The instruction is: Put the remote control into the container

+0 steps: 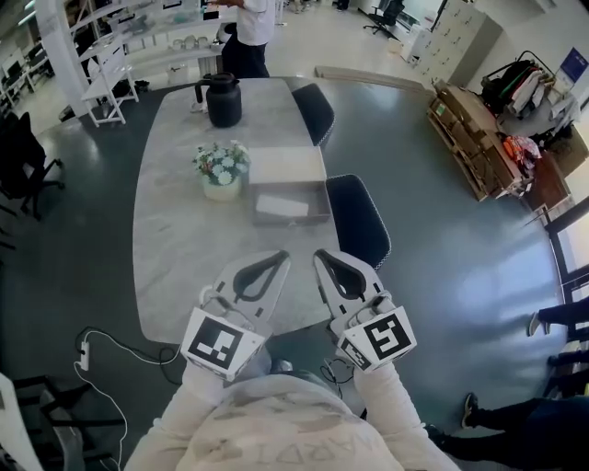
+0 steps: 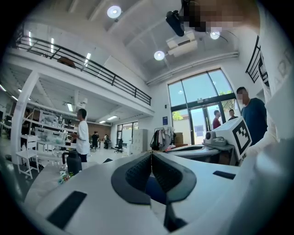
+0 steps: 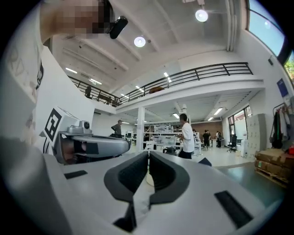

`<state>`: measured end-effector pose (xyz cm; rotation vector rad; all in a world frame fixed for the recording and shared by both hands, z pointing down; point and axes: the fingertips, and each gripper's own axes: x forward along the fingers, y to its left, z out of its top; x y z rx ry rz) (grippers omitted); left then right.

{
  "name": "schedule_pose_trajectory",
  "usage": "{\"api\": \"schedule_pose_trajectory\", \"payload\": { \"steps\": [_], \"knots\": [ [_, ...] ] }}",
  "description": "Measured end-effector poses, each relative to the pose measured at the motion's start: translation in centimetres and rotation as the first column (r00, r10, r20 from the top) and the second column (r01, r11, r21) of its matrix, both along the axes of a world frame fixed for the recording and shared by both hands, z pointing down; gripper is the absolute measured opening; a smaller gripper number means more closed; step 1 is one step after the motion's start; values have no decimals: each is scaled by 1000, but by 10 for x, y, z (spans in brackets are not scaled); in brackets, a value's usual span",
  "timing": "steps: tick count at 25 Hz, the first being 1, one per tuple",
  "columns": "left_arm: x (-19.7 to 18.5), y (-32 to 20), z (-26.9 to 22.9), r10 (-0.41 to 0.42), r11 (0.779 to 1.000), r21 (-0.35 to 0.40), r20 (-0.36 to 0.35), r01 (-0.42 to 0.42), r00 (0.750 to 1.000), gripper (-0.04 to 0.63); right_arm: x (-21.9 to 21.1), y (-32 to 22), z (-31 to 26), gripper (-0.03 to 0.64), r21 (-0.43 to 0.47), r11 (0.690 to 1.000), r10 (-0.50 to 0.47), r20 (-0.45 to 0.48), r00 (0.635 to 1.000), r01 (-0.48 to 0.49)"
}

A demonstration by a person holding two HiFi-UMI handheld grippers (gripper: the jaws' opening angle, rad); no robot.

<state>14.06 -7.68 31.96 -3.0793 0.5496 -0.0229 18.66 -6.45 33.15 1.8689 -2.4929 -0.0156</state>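
An open grey box (image 1: 317,213) stands on the marble table (image 1: 175,248), its pale lid (image 1: 287,166) lying just behind it. Inside the box lies a flat white object (image 1: 281,207), likely the remote control. Both grippers are held side by side above the table's near edge, well short of the box. My left gripper (image 1: 279,258) is shut with nothing in it; its pads (image 2: 140,170) meet in the left gripper view. My right gripper (image 1: 320,257) is likewise shut and empty, its pads (image 3: 161,172) touching in the right gripper view.
A pot of flowers (image 1: 221,171) stands left of the box and a black jug (image 1: 224,99) at the table's far end. Two dark chairs (image 1: 359,221) line the right side. A person (image 1: 248,28) stands beyond the table. A white cable (image 1: 101,354) lies on the floor at left.
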Motion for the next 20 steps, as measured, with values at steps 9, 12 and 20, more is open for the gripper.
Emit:
{"api": "schedule_pose_trajectory", "payload": {
  "steps": [9,12,20],
  "knots": [
    [7,18,-7,33,999,4,-2,-33,999,14,3,15,-20,21,60,998,25,33,999,-27],
    [6,20,-10,30,999,10,-5,-30,1000,14,0,17,-22,21,65,998,19,32,999,-21],
    [1,18,-13,17,1000,15,-9,-17,1000,14,-8,19,-21,21,64,998,0,30,1000,-2]
  ]
}}
